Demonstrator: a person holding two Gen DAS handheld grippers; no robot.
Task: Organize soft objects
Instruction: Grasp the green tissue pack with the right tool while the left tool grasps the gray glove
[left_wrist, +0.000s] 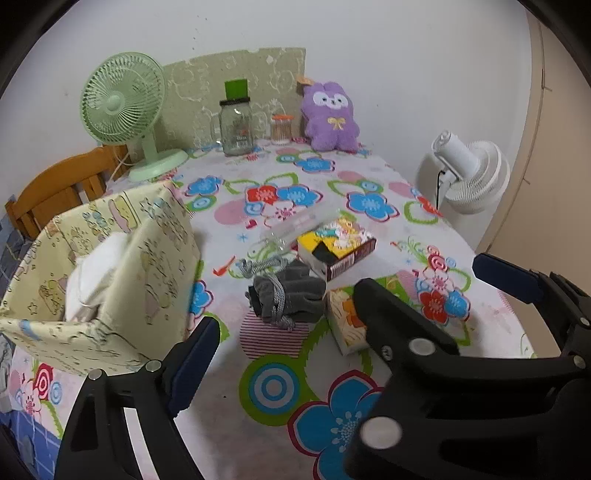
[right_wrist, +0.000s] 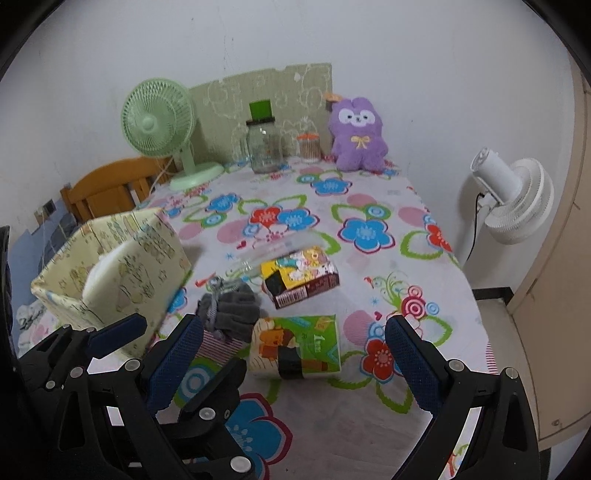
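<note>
1. The right gripper (right_wrist: 291, 354) hangs low over the flowered tablecloth (right_wrist: 369, 206), its blue-padded jaws spread wide and gripping nothing.
2. The green tissue pack (right_wrist: 295, 347) lies flat on the cloth between those jaws, apart from both pads.
3. The left gripper (left_wrist: 347, 306) is likewise wide open and empty; the other tool's black finger crosses its view.
4. The grey drawstring pouch (left_wrist: 291, 295) sits just ahead of the left gripper, touching the tissue pack's left edge.
5. Left of the pouch stands the yellow fabric bin (left_wrist: 110, 266) with a white soft item (left_wrist: 99, 266) inside.
6. Just beyond the pouch lies a printed carton (left_wrist: 340, 247) with a clear tube (left_wrist: 291, 229) beside it.
7. At the far wall the purple plush toy (right_wrist: 356, 134) sits upright, near a glass jar (right_wrist: 264, 147) and a green fan (right_wrist: 159, 122).
</note>
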